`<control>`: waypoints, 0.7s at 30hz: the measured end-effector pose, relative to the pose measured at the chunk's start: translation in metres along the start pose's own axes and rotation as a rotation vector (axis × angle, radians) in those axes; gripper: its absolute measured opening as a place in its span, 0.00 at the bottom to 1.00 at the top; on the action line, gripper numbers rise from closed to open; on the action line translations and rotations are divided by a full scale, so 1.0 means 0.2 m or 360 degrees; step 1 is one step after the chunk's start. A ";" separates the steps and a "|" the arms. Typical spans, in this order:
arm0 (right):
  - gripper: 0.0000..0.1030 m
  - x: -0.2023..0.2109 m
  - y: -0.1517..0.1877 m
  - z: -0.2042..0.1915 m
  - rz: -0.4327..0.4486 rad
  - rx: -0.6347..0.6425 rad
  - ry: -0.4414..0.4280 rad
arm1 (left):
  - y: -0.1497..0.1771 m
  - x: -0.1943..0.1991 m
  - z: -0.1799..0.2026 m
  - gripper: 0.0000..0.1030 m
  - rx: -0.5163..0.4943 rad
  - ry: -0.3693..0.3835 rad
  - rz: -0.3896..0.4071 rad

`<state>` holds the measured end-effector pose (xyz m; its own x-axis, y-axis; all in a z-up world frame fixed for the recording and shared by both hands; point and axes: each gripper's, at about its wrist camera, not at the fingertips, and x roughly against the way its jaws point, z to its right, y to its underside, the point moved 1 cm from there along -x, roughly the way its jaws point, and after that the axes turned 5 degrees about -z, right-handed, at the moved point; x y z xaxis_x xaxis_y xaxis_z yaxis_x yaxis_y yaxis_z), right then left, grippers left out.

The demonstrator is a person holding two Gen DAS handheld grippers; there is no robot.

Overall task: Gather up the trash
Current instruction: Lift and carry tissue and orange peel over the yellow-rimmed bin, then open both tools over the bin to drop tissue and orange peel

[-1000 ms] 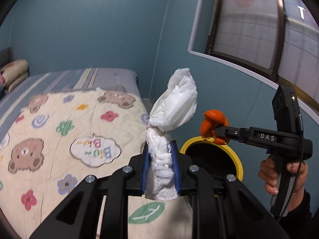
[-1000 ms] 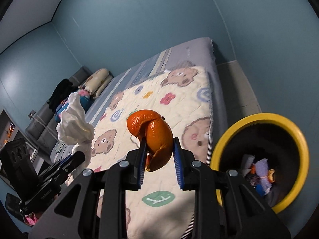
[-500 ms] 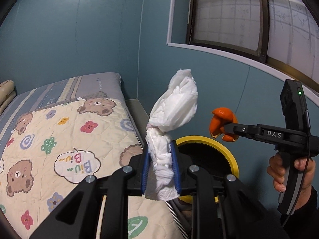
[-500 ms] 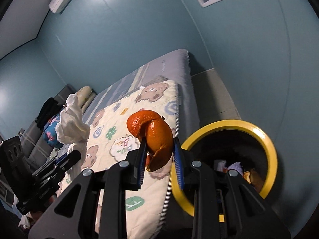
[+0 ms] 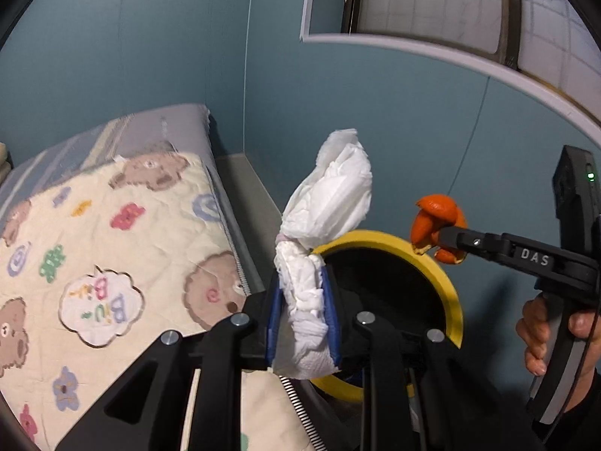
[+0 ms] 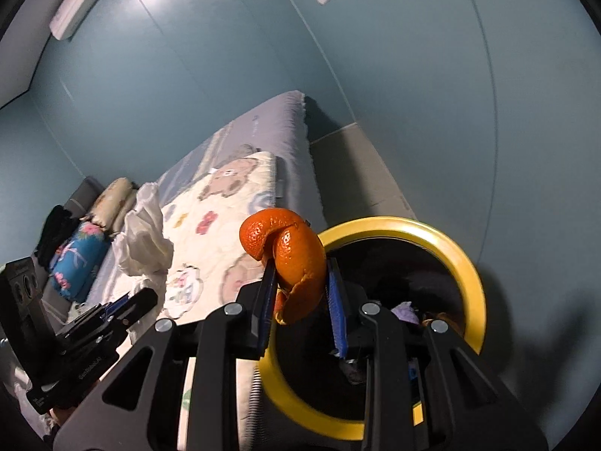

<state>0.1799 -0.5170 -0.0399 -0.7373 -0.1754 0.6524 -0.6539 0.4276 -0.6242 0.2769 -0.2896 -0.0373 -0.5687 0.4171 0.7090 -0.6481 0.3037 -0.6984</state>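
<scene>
My left gripper [image 5: 303, 310] is shut on a crumpled white tissue [image 5: 326, 206] that sticks up above the pads, over the near left rim of the yellow-rimmed bin [image 5: 449, 285]. My right gripper [image 6: 300, 300] is shut on an orange peel [image 6: 296, 253] and holds it above the bin's [image 6: 471, 263] left rim. In the left wrist view the right gripper [image 5: 441, 242] with the peel [image 5: 432, 220] hangs over the bin's far right rim. In the right wrist view the left gripper [image 6: 141, 298] and tissue [image 6: 144, 233] are at left. Trash lies inside the bin.
A bed with a bear-print quilt [image 5: 112, 255] stands left of the bin, its edge close to the rim. A teal wall [image 5: 375, 120] and a window [image 5: 469, 11] are behind the bin. Pillows [image 6: 80, 251] lie at the bed's far end.
Both grippers have moved right, away from the bed and toward the bin. The bin now sits under both of them. Both keep their hold.
</scene>
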 end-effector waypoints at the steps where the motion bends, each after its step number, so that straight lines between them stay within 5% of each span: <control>1: 0.24 -0.01 0.00 0.01 0.0006 0.0005 0.0028 | 0.00 -0.04 0.00 0.19 -0.0001 0.0002 -0.0021; 21: 0.28 -0.39 0.06 0.30 -0.0148 -0.0169 0.0114 | 0.06 -0.54 0.04 0.22 0.0093 0.0155 -0.0293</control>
<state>0.2201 -0.5520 -0.1249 -0.6579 -0.1565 0.7367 -0.6945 0.5045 -0.5130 0.3265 -0.3371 -0.1211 -0.3883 0.4410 0.8092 -0.7664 0.3331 -0.5493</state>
